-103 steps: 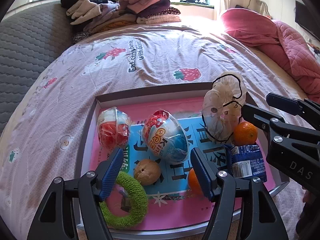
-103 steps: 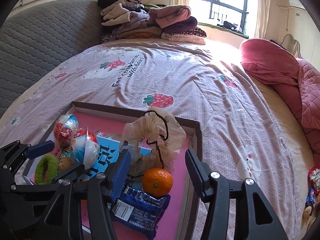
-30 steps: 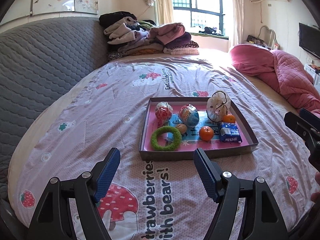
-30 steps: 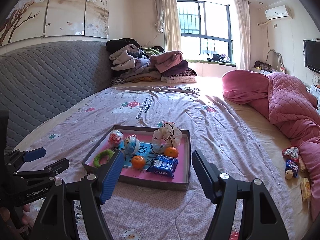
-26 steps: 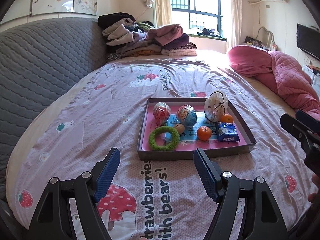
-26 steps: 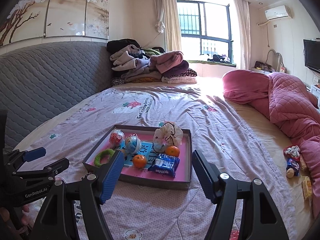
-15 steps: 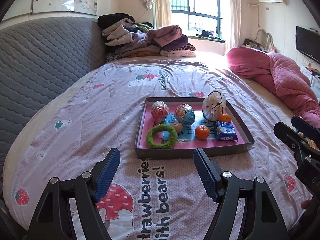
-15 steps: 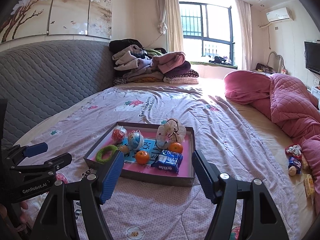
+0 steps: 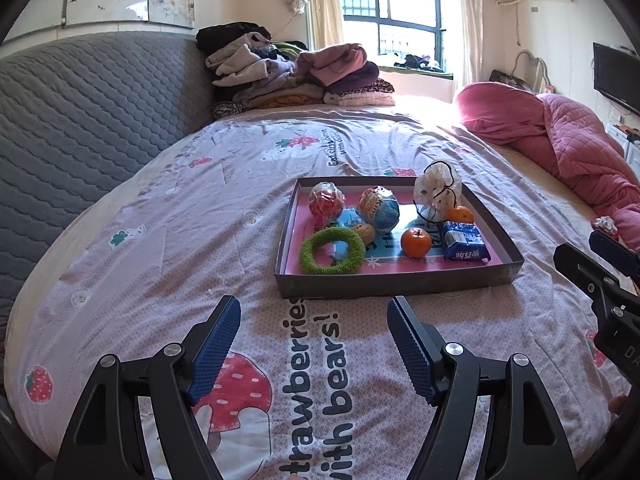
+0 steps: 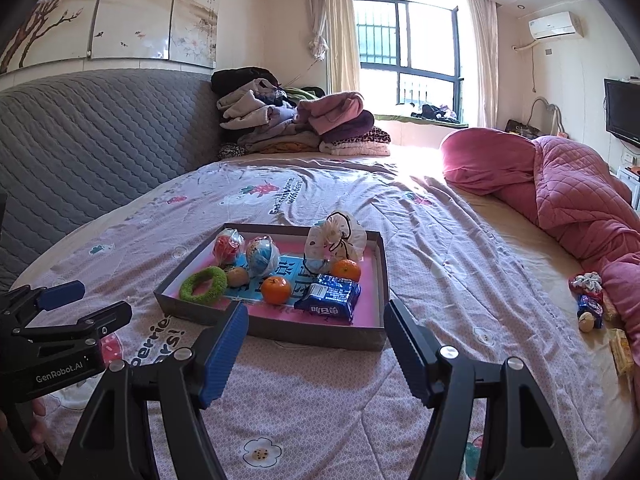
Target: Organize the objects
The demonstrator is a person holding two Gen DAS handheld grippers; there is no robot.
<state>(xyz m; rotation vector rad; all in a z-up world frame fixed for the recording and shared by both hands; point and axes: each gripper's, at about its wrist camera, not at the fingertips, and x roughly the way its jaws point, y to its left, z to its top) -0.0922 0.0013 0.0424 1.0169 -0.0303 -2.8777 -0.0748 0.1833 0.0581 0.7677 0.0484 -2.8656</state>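
Both tongs, L (image 9: 314, 322) & R (image 10: 316, 326), open, empty, now withdrawn from tray (image 9: 396, 282); items inside, organizing prob. complete.

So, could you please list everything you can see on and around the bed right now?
tray: one, grey with pink floor, on the bedspread
ring: one, green, tray's near left
oranges: two, orange, middle and right of tray
snack pack: one, blue, tray's near right
wrapped balls: two, red and blue-white, tray's far side
small ball: one, tan, beside the ring
bag: one, clear, tray's far right
bedspread: one, lilac with strawberries
clothes pile: one, mixed, by the headboard
quilt: one, pink, bed's right side
loose items: several, mixed, beside the quilt
left tool: one, black with blue pads, open
right tool: one, black with blue pads, open
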